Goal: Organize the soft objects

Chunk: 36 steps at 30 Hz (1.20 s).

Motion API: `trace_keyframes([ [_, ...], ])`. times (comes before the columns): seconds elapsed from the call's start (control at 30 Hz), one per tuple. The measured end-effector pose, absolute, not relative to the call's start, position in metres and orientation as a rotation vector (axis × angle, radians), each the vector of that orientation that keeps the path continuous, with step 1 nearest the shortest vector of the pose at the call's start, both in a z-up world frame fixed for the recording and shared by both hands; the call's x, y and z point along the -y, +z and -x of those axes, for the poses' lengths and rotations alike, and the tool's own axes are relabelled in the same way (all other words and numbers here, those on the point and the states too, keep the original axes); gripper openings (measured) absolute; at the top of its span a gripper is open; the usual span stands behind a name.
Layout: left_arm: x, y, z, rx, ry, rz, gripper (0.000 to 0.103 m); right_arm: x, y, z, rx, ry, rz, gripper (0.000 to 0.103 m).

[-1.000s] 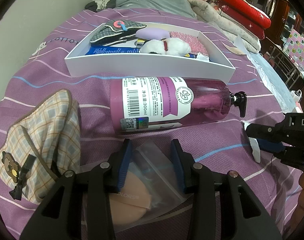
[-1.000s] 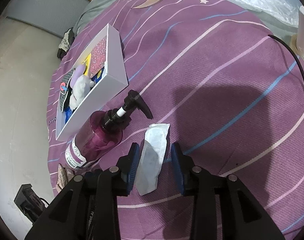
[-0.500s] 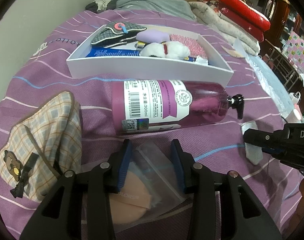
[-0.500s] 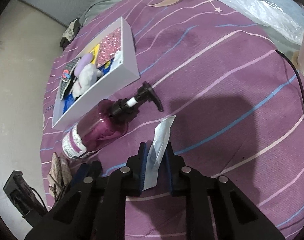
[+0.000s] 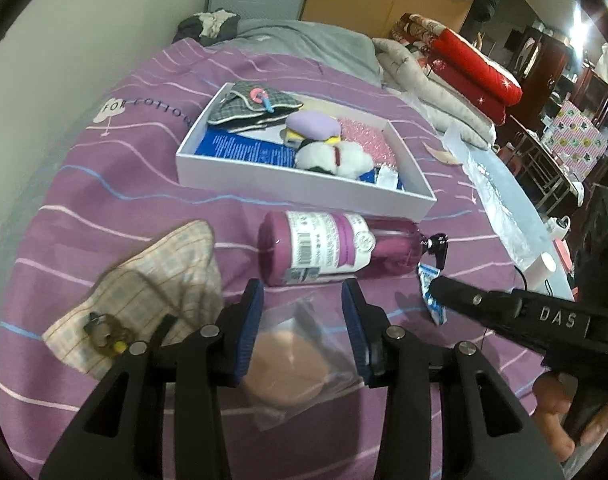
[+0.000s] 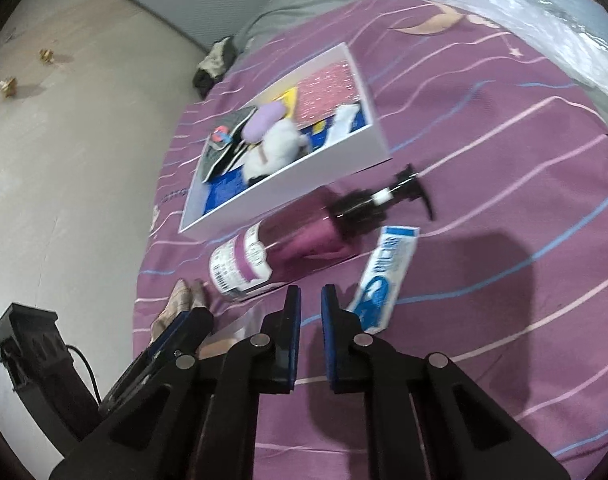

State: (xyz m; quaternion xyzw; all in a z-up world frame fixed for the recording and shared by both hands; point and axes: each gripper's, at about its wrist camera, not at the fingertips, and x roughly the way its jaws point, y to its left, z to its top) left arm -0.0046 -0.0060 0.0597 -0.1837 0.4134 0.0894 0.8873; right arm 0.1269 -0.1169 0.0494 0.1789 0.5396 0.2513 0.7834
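While both grippers point steeply down over the purple bedspread (image 5: 104, 200), I note the left gripper (image 5: 305, 320) has its fingers partly spread, pinching one clear bag (image 5: 304, 360) with a peach sponge inside. The right gripper (image 6: 311, 316) is rolled sideways, its jaws closing to a narrow gap with nothing between them; one blue-and-white packet (image 6: 387, 264) lies just outside its right finger. I count one pump bottle (image 5: 327, 252) on its side, one checked pouch (image 5: 156, 280) and one white box (image 5: 284, 184) holding several soft items.
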Motion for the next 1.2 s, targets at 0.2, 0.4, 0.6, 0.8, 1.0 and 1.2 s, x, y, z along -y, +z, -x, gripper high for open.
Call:
trace_keyframes([
  [0.2, 0.004, 0.048, 0.003, -0.948, 0.149, 0.414, 0.042, 0.133, 0.055, -0.135, -1.123, 0.454, -0.386, 0.011],
  [0.4, 0.014, 0.043, 0.000, -1.004, 0.090, 0.379, 0.047, 0.145, 0.037, -0.147, -1.164, 0.376, -0.411, 0.049],
  [0.6, 0.014, 0.048, 0.002, -1.027, 0.078, 0.356, 0.055, 0.136, 0.017, -0.146, -1.218, 0.390, -0.402, 0.055],
  [0.8, 0.013, 0.059, 0.016, -1.025, 0.137, 0.261, 0.062, 0.119, 0.014, -0.141, -1.183, 0.410, -0.326, 0.074],
  [1.0, 0.013, 0.041, 0.014, -1.097, 0.190, 0.274, 0.062, 0.107, 0.007, -0.132, -1.159, 0.393, -0.216, 0.085],
  [1.2, -0.010, 0.030, 0.021, -1.066, 0.211, 0.497, 0.061, 0.106, 0.001, -0.127, -1.159, 0.425, -0.201, 0.103],
])
